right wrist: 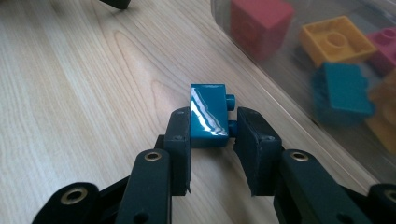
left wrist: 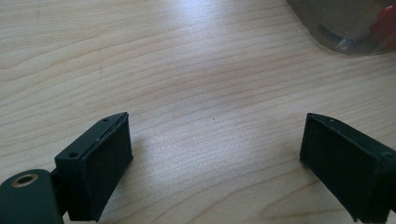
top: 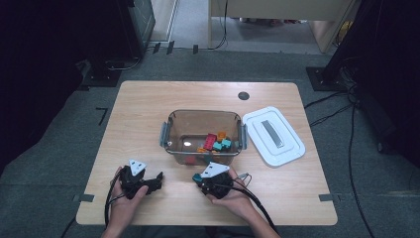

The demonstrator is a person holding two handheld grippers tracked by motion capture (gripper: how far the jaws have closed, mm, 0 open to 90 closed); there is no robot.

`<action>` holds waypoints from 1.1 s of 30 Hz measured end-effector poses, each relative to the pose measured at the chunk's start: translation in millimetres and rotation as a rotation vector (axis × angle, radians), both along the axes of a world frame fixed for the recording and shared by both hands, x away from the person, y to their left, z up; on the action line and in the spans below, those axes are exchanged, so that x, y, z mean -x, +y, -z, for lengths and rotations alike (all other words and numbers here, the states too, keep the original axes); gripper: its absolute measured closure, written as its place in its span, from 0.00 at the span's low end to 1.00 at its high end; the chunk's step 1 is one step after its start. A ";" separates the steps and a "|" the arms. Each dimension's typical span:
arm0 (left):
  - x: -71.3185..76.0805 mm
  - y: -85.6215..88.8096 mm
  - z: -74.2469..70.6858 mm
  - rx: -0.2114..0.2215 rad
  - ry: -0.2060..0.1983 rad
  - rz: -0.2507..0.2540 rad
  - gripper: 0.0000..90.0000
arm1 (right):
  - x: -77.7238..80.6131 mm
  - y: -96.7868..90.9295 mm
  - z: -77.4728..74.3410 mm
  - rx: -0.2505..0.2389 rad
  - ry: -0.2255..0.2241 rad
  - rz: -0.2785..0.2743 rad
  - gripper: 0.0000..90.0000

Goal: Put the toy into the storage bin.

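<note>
Teal brick (right wrist: 208,116) clamped between right tongs (right wrist: 214,135) (studs sideways), left tongs (left wrist: 212,158) spread wide.

I have both forearms coming in from the near edge, a hand wrapped around each tool. My left gripper (top: 157,179) rests low with its jaws spread wide and nothing between them. My right gripper (right wrist: 214,135) points forward, jaws drawn in close, pads clamped.
</note>
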State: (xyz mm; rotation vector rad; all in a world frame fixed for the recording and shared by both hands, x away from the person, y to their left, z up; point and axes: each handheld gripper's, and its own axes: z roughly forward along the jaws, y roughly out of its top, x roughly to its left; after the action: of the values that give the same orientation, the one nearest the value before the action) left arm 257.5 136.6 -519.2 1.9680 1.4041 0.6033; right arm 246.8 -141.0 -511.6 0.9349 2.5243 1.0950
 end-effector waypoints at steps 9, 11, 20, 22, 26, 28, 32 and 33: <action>0.0 0.0 0.0 0.000 0.000 0.000 0.10 | 6.8 -30.3 -7.6 -0.006 -0.007 0.040 0.75; 0.0 0.0 0.0 0.000 0.000 0.000 0.10 | 8.1 -39.4 -9.1 -0.004 -0.006 0.054 0.75; 0.0 0.0 0.0 0.000 0.000 0.000 0.10 | 12.2 -86.6 -19.9 -0.015 -0.006 0.143 0.75; 0.0 0.0 0.0 0.000 0.000 0.000 0.10 | 11.8 -96.0 -22.5 -0.019 -0.010 0.163 0.75; 0.0 0.0 0.0 0.000 0.000 0.000 0.10 | 10.8 -118.6 -30.2 -0.037 -0.014 0.217 0.75; 0.0 0.0 0.0 0.000 0.000 0.000 0.10 | 10.1 -127.6 -33.4 -0.040 -0.019 0.239 0.75; 0.0 -0.1 0.0 0.000 0.000 0.000 0.10 | 6.2 -149.0 -40.0 -0.059 -0.019 0.294 0.75; 0.0 0.0 0.0 0.000 0.000 0.000 0.10 | 5.2 -152.3 -41.1 -0.059 -0.018 0.304 0.75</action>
State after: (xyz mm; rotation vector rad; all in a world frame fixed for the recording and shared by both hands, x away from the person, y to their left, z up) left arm 257.5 136.6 -519.2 1.9679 1.4041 0.6036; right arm 241.6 -293.4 -470.5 1.2677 2.2483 1.0790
